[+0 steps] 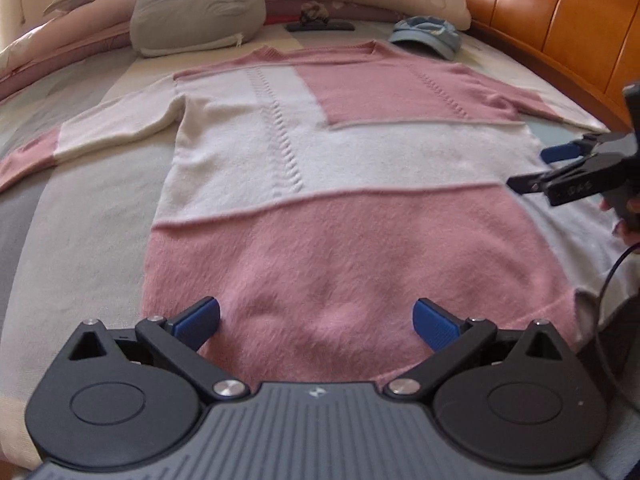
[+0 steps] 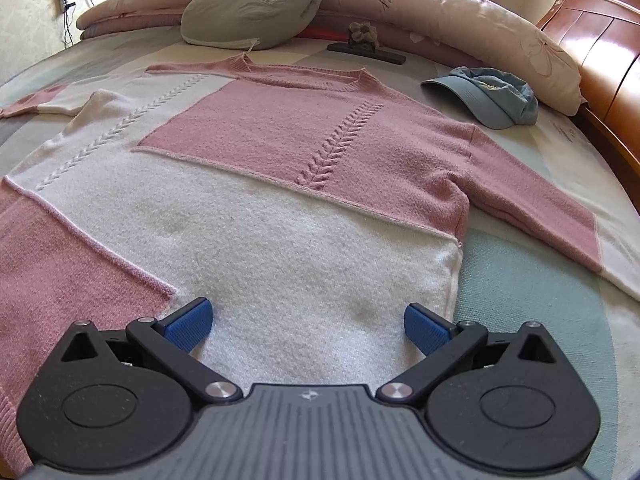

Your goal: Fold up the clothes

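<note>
Bedroom scene, quilted bedspread (image 1: pixel 80 216) in pale grey, cream and mint blocks, glossy wooden headboard (image 1: pixel 560 28) at upper right of the left wrist view. Pink and white sweater (image 1: pixel 320 184) lies flat, front up, filling the centre of both views, neckline toward the top of frame, sleeves spread to either side.

My left gripper (image 1: pixel 316 318) sits at bottom centre over the pink hem band, both blue ribbed pads spread wide, nothing between them; fuzzy pink knit shows in the gap. Whether the pads touch the cloth I cannot tell.

My right gripper (image 2: pixel 307 322) is at bottom centre of its own view over the white middle band near the sweater's side edge, fingers equally wide apart, empty. It also shows at the right edge of the left wrist view, black with blue pads, beside the sweater's side seam.

Sweater is soft brushed knit in colour blocks, with raised seams between blocks and two vertical braided cable lines, ribbed collar. Grey cushion (image 2: pixel 252 4) with a stitched animal face, puffy, at top of frame. Blue denim cap (image 2: pixel 488 96) is crumpled at upper right, just apart from the pink sleeve. Long pink floral bolster (image 2: pixel 460 20) runs behind.
</note>
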A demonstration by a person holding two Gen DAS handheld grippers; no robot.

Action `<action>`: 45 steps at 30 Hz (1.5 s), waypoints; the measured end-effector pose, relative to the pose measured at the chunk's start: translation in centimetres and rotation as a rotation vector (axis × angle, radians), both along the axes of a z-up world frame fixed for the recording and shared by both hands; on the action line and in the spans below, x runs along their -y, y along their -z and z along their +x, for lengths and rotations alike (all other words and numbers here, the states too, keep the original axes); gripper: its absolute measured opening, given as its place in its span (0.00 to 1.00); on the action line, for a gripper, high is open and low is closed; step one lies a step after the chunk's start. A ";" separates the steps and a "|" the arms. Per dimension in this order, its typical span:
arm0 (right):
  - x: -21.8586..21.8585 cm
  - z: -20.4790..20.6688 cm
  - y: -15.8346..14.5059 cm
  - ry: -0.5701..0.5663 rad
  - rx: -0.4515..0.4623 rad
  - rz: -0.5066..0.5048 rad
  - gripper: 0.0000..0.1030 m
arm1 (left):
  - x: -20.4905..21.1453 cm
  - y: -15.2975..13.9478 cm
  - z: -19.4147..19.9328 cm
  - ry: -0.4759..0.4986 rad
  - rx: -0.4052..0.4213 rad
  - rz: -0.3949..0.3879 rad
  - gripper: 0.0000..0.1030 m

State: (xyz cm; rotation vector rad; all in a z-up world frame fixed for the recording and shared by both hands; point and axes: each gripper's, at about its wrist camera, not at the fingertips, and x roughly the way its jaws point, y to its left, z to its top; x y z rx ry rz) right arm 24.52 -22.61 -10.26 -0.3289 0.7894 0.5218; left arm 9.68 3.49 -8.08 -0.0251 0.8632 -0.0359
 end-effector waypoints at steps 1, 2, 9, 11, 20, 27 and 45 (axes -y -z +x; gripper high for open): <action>0.0 0.0 0.0 0.000 0.002 -0.001 1.00 | 0.1 -0.4 0.2 0.002 0.016 -0.007 0.99; -0.1 -0.1 0.0 -0.001 0.004 -0.003 1.00 | 0.2 -0.6 0.4 0.000 0.028 -0.018 0.99; -0.2 -0.1 -0.9 0.009 0.008 -0.029 1.00 | 1.7 1.7 0.5 0.020 0.010 -0.001 0.99; -0.2 0.1 -1.4 0.030 0.007 -0.008 1.00 | 1.6 1.3 0.7 0.034 -0.004 -0.002 0.99; -2.4 1.0 -2.8 0.028 -0.064 0.209 1.00 | -5.9 -6.7 7.2 -0.027 0.129 -0.053 0.99; -5.4 1.5 -2.8 -0.064 -0.108 0.295 1.00 | -18.6 -9.3 12.9 -0.256 0.210 -0.040 0.99; -6.9 1.8 -0.2 -0.116 -0.042 0.175 1.00 | -39.7 1.5 14.8 -0.772 0.243 -0.344 0.99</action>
